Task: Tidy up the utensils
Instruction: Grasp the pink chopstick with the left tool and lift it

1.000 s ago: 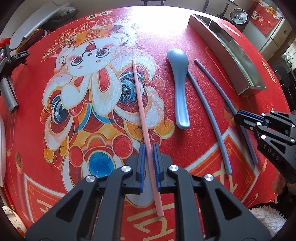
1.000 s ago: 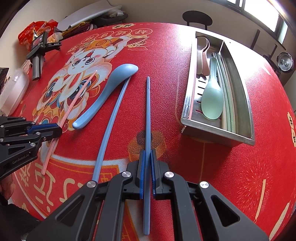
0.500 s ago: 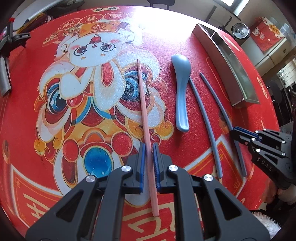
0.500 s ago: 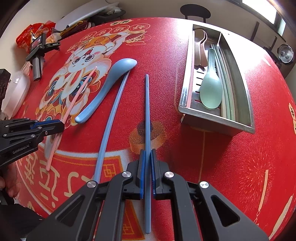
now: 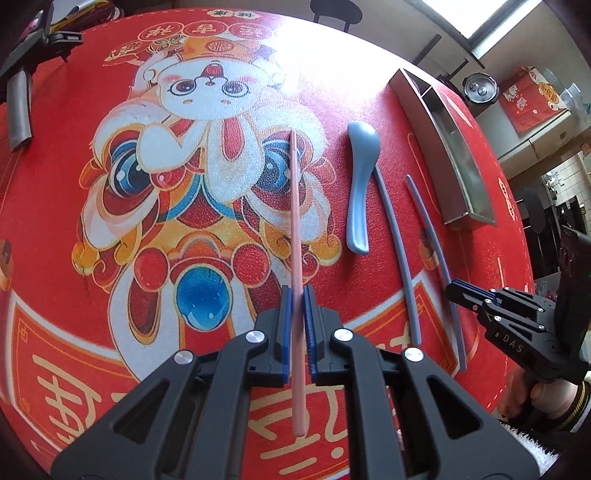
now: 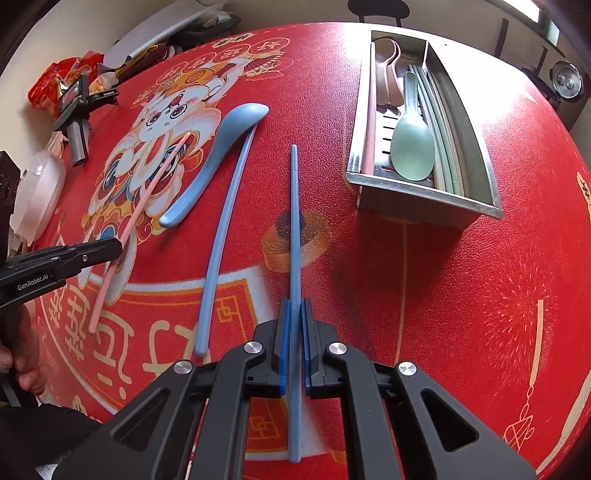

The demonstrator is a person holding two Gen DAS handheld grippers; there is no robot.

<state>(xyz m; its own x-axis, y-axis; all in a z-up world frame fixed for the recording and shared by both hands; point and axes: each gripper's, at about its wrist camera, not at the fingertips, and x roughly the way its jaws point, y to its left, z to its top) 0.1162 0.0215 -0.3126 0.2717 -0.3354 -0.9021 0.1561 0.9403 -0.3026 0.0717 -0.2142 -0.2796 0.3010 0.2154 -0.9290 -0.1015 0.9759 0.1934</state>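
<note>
My left gripper [image 5: 296,295] is shut on a pink chopstick [image 5: 296,206], held above the red tablecloth. My right gripper [image 6: 294,306] is shut on a blue chopstick [image 6: 294,221], also lifted off the cloth. A second blue chopstick [image 6: 225,229] and a blue spoon [image 6: 218,155] lie on the cloth left of it. The steel utensil tray [image 6: 424,192] stands at the right, holding a green spoon [image 6: 412,144], a pink chopstick [image 6: 369,110], a pink spoon and green chopsticks. In the left wrist view the right gripper [image 5: 454,291] shows at the right edge.
A black handheld device [image 6: 75,110] and snack bags [image 6: 55,81] lie at the table's far left. A clear plastic container [image 6: 37,192] sits at the left edge. A chair [image 6: 380,11] stands beyond the table.
Both grippers have risen and drawn back from the cloth, each carrying its chopstick. The spoon and the other blue chopstick have not moved.
</note>
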